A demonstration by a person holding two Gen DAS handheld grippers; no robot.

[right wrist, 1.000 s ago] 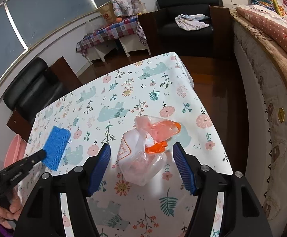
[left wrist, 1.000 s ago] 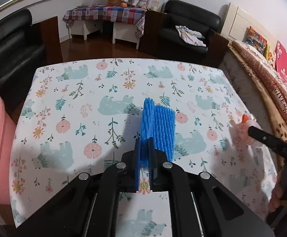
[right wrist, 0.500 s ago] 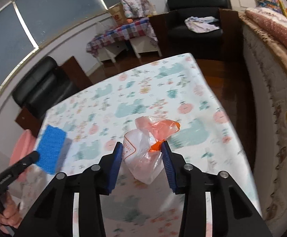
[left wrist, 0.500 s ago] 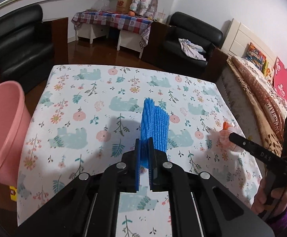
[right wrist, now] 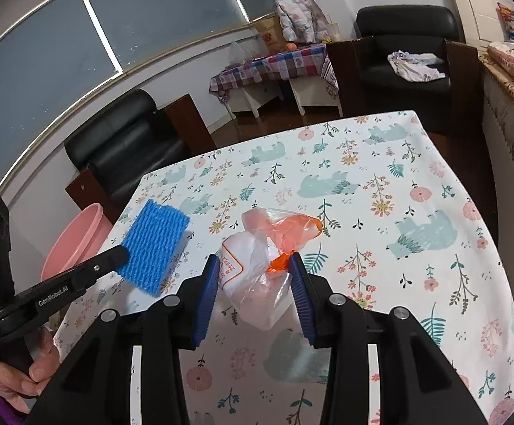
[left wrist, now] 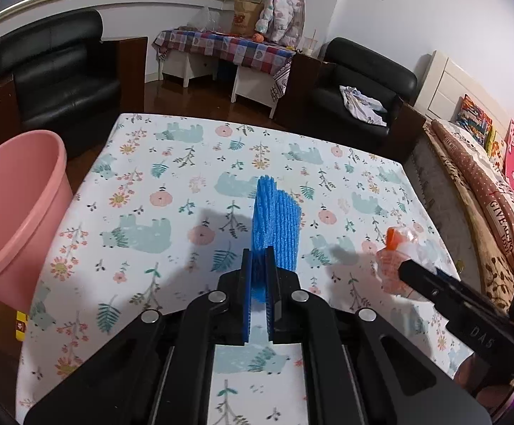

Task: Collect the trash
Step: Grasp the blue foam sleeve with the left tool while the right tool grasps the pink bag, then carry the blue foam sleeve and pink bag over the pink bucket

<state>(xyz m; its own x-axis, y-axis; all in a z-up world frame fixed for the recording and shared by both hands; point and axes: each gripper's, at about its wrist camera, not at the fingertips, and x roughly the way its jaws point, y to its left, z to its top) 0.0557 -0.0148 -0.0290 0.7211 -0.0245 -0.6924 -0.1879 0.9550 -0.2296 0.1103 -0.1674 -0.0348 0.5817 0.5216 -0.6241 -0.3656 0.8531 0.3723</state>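
Note:
My left gripper (left wrist: 259, 258) is shut on a blue ribbed foam net (left wrist: 275, 226) and holds it up above the table; it also shows in the right wrist view (right wrist: 152, 246). My right gripper (right wrist: 255, 269) is shut on a crumpled clear and orange plastic bag (right wrist: 264, 255), lifted off the table; the bag also shows in the left wrist view (left wrist: 398, 258). A pink plastic bin (left wrist: 12, 212) stands beside the table's left edge, also seen in the right wrist view (right wrist: 76, 241).
The table (left wrist: 186, 163) has a white cloth with bears and flowers. Black armchairs (left wrist: 62, 81) stand behind it, one (left wrist: 359, 102) with clothes on it. A bed (left wrist: 487, 184) runs along the right side. A small checked-cloth table (left wrist: 228, 49) is at the back.
Both grippers rose from the table. My right gripper closed on the plastic bag and lifted it. The left gripper kept the blue net, and the pink bin came further into view.

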